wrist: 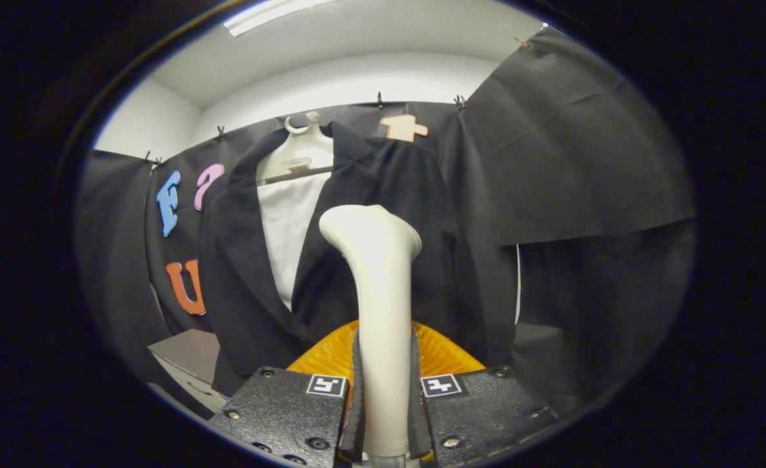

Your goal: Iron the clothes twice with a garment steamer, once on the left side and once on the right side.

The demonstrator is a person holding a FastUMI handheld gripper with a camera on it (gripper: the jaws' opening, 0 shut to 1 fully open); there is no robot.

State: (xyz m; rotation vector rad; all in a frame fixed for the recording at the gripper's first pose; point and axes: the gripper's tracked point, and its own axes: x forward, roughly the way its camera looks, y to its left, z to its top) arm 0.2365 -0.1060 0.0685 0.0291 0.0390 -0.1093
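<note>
1. My jaws (383, 396) are closed on the steamer (378, 312): one finger presses each side of its pale handle, low down, with no gap showing.
2. The steamer's long axis runs straight out from my jaws. Its handle rises between the fingers and widens into a rounded head at the far end.
3. An orange ribbed part (441, 354) sits just behind the handle, close above my fingers. I cannot tell what it is.
4. The jacket (383, 195) hangs dead ahead, beyond the steamer head, on a white hanger (295, 156), with a white shirt (289, 234) showing in the open front.
5. The head overlaps the jacket's panel on the side right of the opening. I cannot tell whether it touches the cloth or stops just short.
6. I judge the coming move turns on this: the cloth is forward along the steamer's own axis, so a pass means travelling along that panel, then shifting across the shirt to the other.
7. A desk (184, 351) corner lies low to my left, beside the jacket's hem.
</note>
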